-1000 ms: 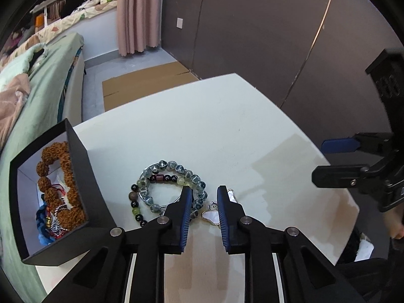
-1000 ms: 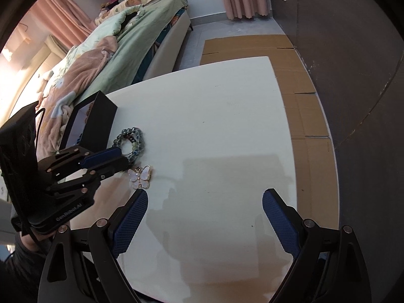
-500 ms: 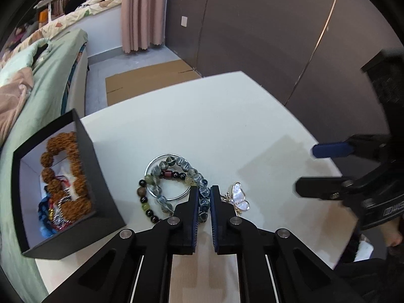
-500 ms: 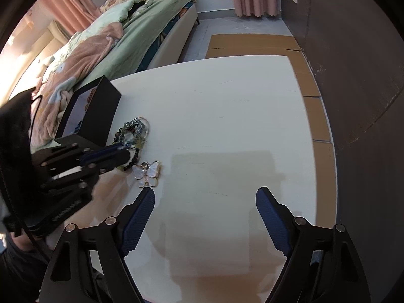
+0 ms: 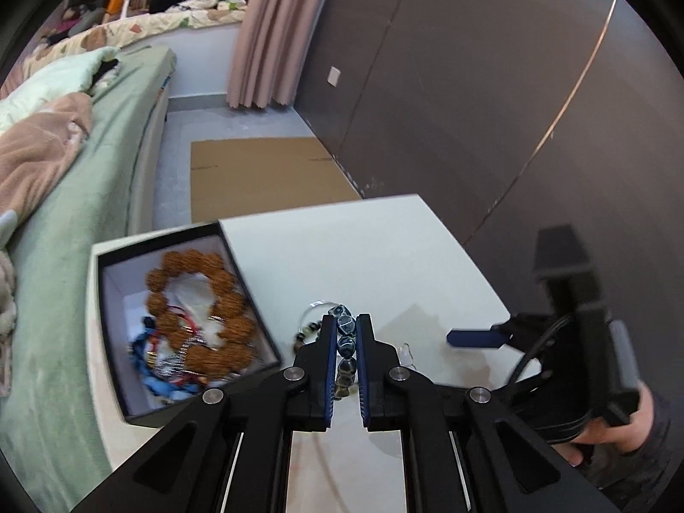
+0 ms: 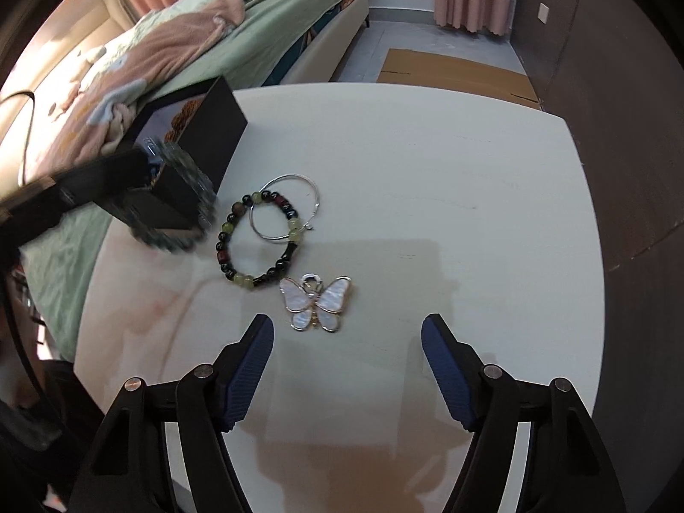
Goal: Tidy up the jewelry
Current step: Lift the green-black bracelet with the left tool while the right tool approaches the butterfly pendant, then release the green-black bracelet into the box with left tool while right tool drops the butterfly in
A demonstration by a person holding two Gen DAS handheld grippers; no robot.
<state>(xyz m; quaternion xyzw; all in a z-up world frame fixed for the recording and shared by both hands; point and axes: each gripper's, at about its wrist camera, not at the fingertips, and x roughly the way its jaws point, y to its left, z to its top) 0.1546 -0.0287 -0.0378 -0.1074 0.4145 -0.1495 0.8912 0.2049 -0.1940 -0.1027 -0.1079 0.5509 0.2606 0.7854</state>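
Note:
My left gripper is shut on a blue-grey bead bracelet and holds it above the white table. In the right wrist view that bracelet hangs blurred beside the black box. The box holds a brown bead bracelet and other pieces. A pearly butterfly pendant lies just ahead of my right gripper, nearer its left finger. That gripper's jaws are closing, and the pads touch nothing. A dark and green bead bracelet and a silver hoop lie behind the pendant.
A bed with green and pink bedding runs along the table's left side. Flat cardboard lies on the floor beyond the table, by a dark wall. A hand holds the right gripper at the table's right edge.
The left jaws closed on the blue-grey bracelet and lifted it off the table toward the box. The right gripper moved left to the butterfly pendant, its jaws narrowing.

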